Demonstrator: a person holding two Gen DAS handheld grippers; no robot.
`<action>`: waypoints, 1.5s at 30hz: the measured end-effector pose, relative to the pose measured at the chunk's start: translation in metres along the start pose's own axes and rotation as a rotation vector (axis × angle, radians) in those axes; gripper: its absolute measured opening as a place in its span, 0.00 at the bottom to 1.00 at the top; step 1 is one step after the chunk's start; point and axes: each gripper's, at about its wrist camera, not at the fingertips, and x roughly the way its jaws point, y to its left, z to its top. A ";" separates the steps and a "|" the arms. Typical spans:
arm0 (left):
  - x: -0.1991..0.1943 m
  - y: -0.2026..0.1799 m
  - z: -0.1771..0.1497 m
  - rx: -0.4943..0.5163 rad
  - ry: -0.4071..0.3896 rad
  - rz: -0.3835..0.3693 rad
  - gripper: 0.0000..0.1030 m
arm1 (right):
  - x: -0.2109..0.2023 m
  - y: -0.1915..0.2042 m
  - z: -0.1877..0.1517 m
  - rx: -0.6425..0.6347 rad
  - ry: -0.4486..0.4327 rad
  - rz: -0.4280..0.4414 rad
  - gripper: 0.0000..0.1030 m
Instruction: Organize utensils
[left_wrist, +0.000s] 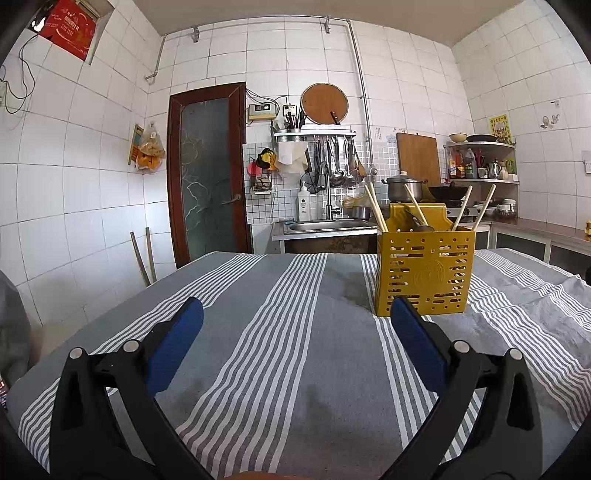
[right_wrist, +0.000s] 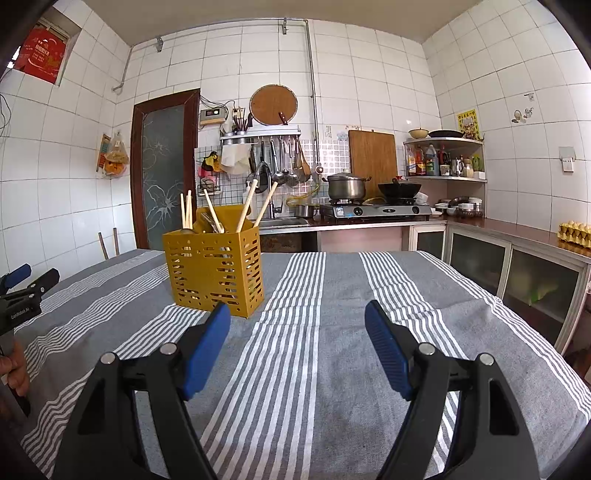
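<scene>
- Utensils crowd a yellow perforated plastic holder (right_wrist: 216, 271), upright on the grey cloth with white stripes (right_wrist: 295, 350) that covers my table.
- Wooden chopsticks (right_wrist: 246, 202) lean out of its top at angles; a dark metal utensil (left_wrist: 416, 220) lies tilted inside.
- My left gripper (left_wrist: 295, 317), blue-padded, hovers with jaws apart and nothing between them; the holder sits just beyond its right finger.
- My right gripper (right_wrist: 297, 317) is likewise spread and empty, the holder ahead on its left.
- Bare cloth runs to the far table edge, with a sink and stove counter (right_wrist: 369, 221) behind it.
</scene>
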 end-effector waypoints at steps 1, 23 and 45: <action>0.000 0.000 0.000 0.001 0.001 0.001 0.95 | 0.000 -0.001 0.000 0.002 0.001 0.000 0.72; 0.000 -0.002 0.000 0.004 0.002 0.003 0.95 | 0.003 -0.004 0.000 -0.001 0.012 0.000 0.72; 0.000 -0.002 0.000 0.000 0.001 0.003 0.95 | 0.004 -0.003 0.001 -0.002 0.011 -0.002 0.72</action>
